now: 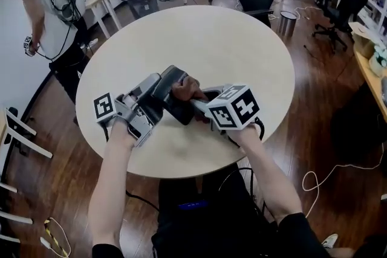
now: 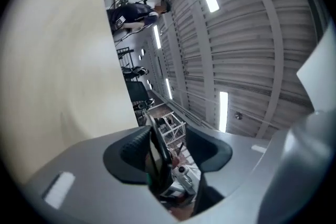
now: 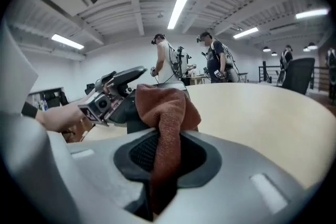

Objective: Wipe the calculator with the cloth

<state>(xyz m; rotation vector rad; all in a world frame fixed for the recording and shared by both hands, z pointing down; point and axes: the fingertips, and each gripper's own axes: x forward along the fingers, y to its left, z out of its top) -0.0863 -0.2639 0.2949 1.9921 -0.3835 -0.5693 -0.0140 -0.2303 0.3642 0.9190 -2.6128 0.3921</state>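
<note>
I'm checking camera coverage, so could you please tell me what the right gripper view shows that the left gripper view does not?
Only the right gripper view: the reddish-brown cloth, clamped in the right gripper.
Only the left gripper view: the inside of the left gripper, its jaws parted, with what looks like the calculator edge-on, close against one pad and clear of the other.
Both: the pale round table and the ceiling lights.

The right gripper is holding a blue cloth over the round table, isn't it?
Not blue. The cloth held in the right gripper is reddish-brown, as the right gripper view shows. It is held over the round table.
</note>
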